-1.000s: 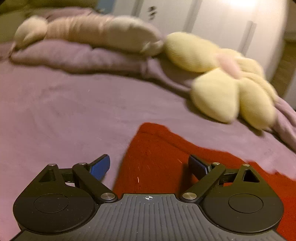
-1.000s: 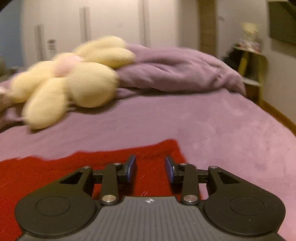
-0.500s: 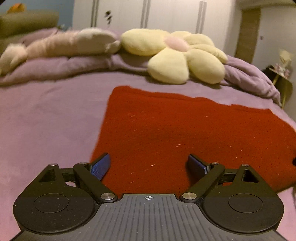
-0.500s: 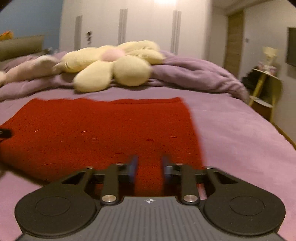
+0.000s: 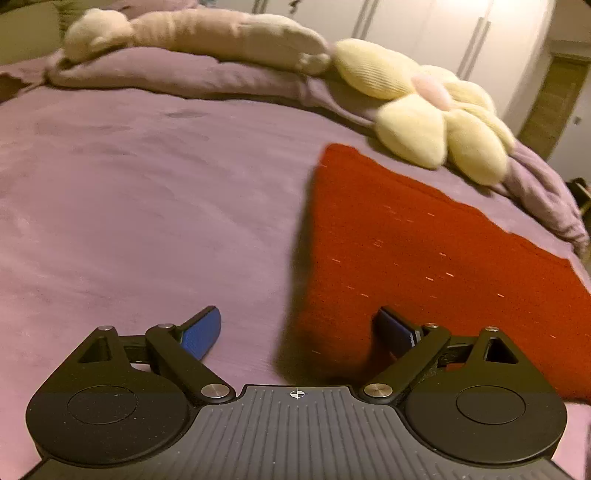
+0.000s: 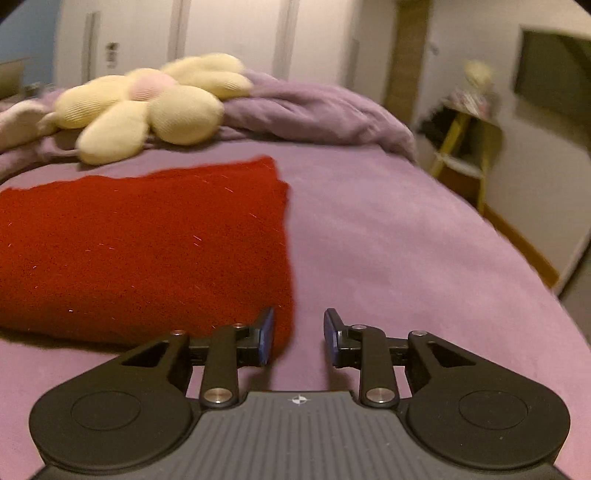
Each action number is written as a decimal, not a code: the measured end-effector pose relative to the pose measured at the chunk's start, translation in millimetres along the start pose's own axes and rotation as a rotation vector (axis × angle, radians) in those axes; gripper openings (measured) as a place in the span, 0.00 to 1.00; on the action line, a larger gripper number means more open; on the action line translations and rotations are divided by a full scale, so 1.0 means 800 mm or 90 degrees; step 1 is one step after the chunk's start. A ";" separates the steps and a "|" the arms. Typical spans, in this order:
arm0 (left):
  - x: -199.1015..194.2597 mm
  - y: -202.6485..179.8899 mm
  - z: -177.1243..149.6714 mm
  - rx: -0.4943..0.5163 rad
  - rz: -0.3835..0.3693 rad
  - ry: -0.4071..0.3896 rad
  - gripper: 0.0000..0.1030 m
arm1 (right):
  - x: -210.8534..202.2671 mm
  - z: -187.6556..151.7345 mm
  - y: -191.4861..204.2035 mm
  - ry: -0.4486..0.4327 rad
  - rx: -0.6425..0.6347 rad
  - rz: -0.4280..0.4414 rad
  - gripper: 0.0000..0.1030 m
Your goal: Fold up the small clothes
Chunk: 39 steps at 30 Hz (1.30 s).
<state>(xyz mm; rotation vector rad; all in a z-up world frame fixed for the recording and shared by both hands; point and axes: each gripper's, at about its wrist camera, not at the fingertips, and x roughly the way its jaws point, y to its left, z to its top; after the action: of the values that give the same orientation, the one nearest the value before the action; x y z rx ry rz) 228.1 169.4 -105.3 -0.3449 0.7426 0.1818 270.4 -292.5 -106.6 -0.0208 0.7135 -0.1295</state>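
Note:
A red knitted cloth [image 5: 424, 258] lies flat on the purple bed [image 5: 147, 206]. My left gripper [image 5: 297, 317] is open wide and straddles the cloth's near left edge. One blue pad [image 5: 201, 332] is over the bare bedding, the other over the red fabric. In the right wrist view the same cloth [image 6: 147, 240] fills the left half. My right gripper [image 6: 298, 321] hovers at its near right corner with the jaws opening. The cloth's edge runs just inside the left finger [image 6: 266, 332], and the pads press on nothing.
A yellow flower-shaped cushion [image 6: 147, 107] and a long beige plush [image 5: 221, 37] lie at the far side on a rumpled purple duvet [image 6: 314, 114]. A yellow side table [image 6: 465, 147] stands beyond the bed's right edge. White wardrobe doors [image 6: 229, 33] are behind.
The left gripper has slid left to the cloth's left edge, and the right gripper right to its right corner. The right jaws, narrow over the fabric half a second ago, have widened.

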 end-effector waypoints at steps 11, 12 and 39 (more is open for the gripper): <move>-0.017 0.051 0.007 -0.150 -0.126 0.060 0.92 | -0.061 -0.013 0.048 0.002 0.010 0.137 0.26; -0.014 0.054 0.006 -0.171 -0.157 0.073 0.92 | -0.062 -0.010 0.059 -0.001 -0.001 0.154 0.26; 0.062 0.053 0.028 -0.297 -0.280 0.135 0.33 | -0.020 0.009 0.250 0.003 -0.183 0.274 0.06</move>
<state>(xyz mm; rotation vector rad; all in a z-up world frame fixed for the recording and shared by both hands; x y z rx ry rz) 266.1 219.0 -134.5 -0.9712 0.8108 -0.1044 285.5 -92.3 -103.9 -0.1412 0.7216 0.3854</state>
